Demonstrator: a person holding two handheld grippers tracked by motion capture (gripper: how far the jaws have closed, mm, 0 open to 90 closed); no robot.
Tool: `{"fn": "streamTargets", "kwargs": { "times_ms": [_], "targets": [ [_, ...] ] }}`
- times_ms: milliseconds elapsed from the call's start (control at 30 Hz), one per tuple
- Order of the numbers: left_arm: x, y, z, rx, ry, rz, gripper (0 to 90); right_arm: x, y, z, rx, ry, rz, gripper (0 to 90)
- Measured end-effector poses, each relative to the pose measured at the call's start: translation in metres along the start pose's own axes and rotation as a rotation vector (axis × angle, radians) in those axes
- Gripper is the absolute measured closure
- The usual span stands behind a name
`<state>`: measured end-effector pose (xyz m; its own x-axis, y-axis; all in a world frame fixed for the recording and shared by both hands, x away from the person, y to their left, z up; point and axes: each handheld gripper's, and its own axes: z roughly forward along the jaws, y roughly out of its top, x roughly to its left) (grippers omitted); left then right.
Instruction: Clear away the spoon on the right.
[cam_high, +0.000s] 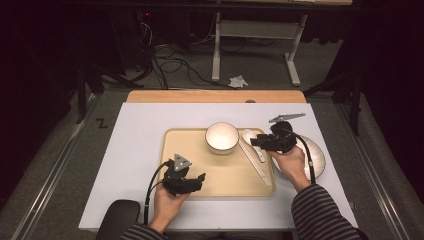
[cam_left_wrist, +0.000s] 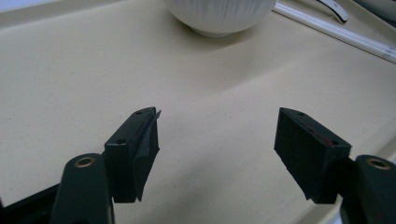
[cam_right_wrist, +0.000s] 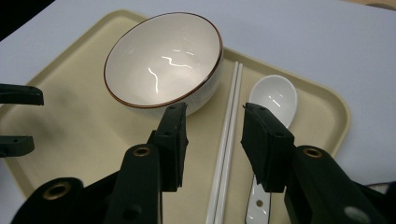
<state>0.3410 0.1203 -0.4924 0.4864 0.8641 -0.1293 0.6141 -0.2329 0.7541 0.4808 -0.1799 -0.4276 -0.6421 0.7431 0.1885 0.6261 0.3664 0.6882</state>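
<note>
The chopsticks (cam_right_wrist: 227, 140) lie on the tray (cam_high: 172, 150) just right of the bowl (cam_right_wrist: 163, 60). The right gripper (cam_right_wrist: 214, 140) hangs over them, jaws apart, one on each side. The left gripper (cam_left_wrist: 217, 140) is open, farther away.

Bowl (cam_left_wrist: 219, 16) top cut off by frame; spoon (cam_right_wrist: 268, 140) handle partly hidden behind right claw.

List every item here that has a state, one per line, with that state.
bowl: upright on the tray, empty
tray: flat on the white table
chopsticks: paired side by side, lying on the tray right of the bowl, between the right claw's jaws, not gripped
spoon: lying bowl-up, empty
plate: on the table beside the tray
left claw: open over bare tray
right claw: open
</note>
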Motion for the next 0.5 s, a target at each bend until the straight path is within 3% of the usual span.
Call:
{"fn": "streamTargets", "kwargs": {
  "times_ms": [500],
  "targets": [
    [-0.002,0.003,0.005,0.000,-0.005,0.010,31.0,-0.005,-0.020,-0.024,-0.014,-0.001,0.001,63.3]
  ]
}}
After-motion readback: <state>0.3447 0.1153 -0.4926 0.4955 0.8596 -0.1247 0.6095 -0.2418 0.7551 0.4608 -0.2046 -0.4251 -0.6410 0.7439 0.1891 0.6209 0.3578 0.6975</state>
